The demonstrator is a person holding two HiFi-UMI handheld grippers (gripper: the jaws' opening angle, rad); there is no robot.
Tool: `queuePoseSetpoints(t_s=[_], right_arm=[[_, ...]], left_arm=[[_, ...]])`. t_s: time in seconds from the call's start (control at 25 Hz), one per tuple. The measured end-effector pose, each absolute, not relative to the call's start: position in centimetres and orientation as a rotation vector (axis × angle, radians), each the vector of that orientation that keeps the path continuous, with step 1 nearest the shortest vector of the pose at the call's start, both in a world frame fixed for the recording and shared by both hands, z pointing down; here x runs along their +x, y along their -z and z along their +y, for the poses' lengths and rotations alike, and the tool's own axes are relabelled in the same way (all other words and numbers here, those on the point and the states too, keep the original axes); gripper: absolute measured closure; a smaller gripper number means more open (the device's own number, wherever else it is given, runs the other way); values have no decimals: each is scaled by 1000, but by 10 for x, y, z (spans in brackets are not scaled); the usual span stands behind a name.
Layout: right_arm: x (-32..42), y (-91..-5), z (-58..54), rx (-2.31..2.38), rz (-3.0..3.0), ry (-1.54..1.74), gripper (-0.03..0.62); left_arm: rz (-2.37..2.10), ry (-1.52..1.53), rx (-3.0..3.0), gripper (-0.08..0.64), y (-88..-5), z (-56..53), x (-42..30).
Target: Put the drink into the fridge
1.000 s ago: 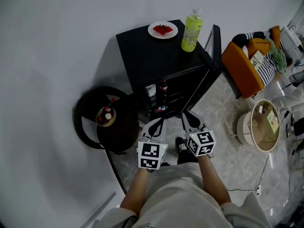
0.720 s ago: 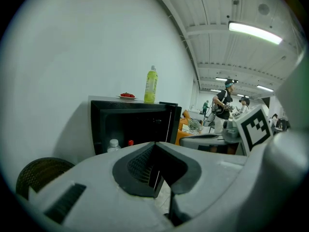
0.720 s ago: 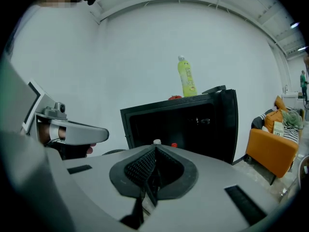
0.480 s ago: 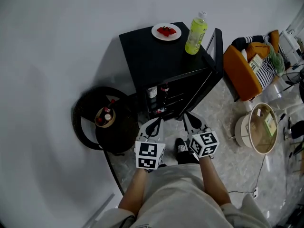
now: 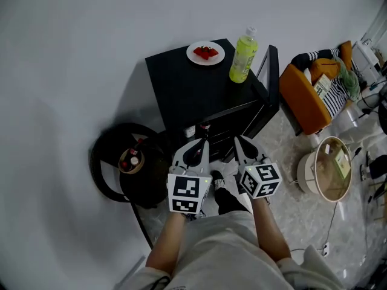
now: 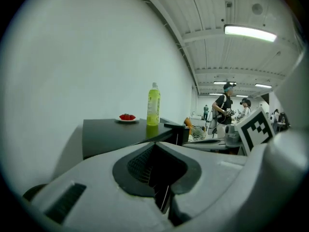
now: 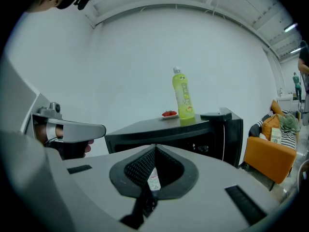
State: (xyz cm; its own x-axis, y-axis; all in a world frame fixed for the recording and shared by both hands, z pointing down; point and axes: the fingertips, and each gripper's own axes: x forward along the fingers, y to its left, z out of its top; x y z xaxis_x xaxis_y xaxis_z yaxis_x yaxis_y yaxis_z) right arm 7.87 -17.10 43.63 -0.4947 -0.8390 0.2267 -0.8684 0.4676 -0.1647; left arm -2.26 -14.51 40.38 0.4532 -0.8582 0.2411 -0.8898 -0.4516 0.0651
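The drink, a yellow-green bottle (image 5: 243, 56) with a white cap, stands upright on top of the black mini fridge (image 5: 187, 86) near its right edge. It also shows in the left gripper view as the bottle (image 6: 153, 104) and in the right gripper view as the bottle (image 7: 183, 99). The fridge door (image 5: 271, 77) hangs open to the right, and small bottles (image 5: 204, 128) show inside. My left gripper (image 5: 195, 151) and right gripper (image 5: 243, 146) are side by side in front of the fridge, low and well short of the drink. Both are shut with nothing in them, as the left gripper (image 6: 155, 146) and right gripper (image 7: 154, 151) show in their own views.
A white plate of strawberries (image 5: 205, 52) sits on the fridge top left of the drink. A round black stand (image 5: 115, 162) with small bottles is on the floor at left. An orange seat (image 5: 305, 95) with clothes and a round white tub (image 5: 329, 165) are at right. People (image 6: 224, 105) stand far off.
Both grippers have come up a little and closer to the fridge front. The bottle and plate have not moved on the fridge top.
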Motion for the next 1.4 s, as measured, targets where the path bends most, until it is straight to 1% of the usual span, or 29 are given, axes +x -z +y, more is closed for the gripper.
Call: queuePoseSetpoints(t_s=[0.48,0.52,0.56,0.6,0.68,0.84,1.04,1.4], right_arm=[[107,-345,-288,1543,-2688,-328,577],[108,-338,-297,1533,-2703,-337,554],[109,-331,-306,1517,-2714,-340,495],[110,-326,-315,1501,-2719,-336,452],[111,-320,-333,1474,-2715,-320,400],[113,-322,-363,1387,-2675,-311,337],[102,-329,-389,1234,-2677,-326,307],[76,-327,-415,1086,-2740,-276,307]], left_arm=[[-1587,-267,2613,551,-330,-254,16],[-1592,-267,2614,551,-326,-262,18],[-1596,-263,2615,551,-321,-270,21],[-1600,-259,2615,551,-317,-277,23],[-1605,-260,2614,551,-312,-291,27],[-1589,-275,2629,551,-304,-318,43],[-1596,-277,2628,551,-297,-346,52],[-1642,-281,2593,551,-296,-378,50]])
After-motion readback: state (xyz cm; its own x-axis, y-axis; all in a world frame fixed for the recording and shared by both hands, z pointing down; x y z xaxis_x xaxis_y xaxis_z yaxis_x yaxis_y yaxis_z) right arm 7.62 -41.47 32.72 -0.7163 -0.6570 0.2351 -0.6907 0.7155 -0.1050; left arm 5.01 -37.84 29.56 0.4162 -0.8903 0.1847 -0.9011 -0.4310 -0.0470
